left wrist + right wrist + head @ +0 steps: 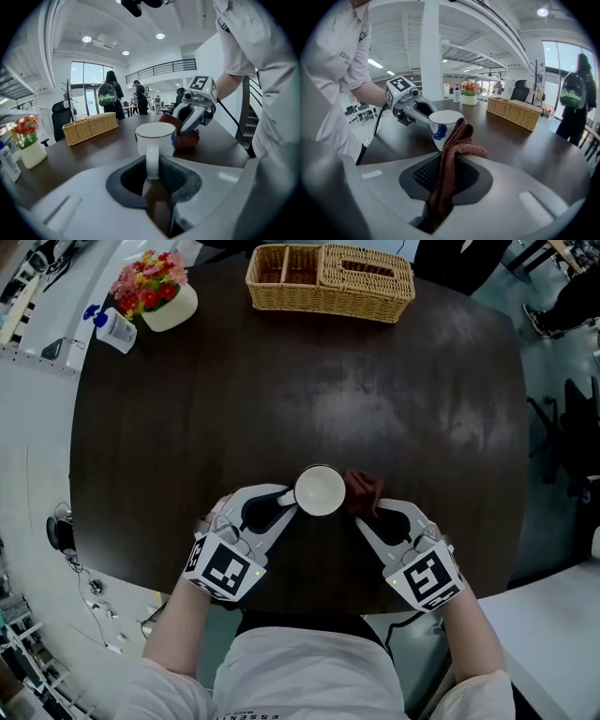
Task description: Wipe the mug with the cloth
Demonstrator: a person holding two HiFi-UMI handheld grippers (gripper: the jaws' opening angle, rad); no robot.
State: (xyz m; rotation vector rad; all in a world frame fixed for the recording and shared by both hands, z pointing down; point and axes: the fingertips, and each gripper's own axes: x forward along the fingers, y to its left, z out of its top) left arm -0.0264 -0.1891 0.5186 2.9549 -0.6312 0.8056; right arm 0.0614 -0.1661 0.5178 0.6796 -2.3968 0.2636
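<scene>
A white mug (320,490) stands upright near the front edge of the dark round table (281,390). My left gripper (278,502) is shut on the mug's handle (152,161), with the mug (155,137) straight ahead of its jaws. My right gripper (365,515) is shut on a reddish-brown cloth (362,491), which it presses against the mug's right side. In the right gripper view the cloth (452,161) hangs folded between the jaws and touches the mug (443,125), which has a blue mark on its wall.
A wicker basket (330,280) sits at the table's far edge. A white pot of flowers (157,292) and a small white bottle (114,329) stand at the far left. People stand in the hall beyond the table.
</scene>
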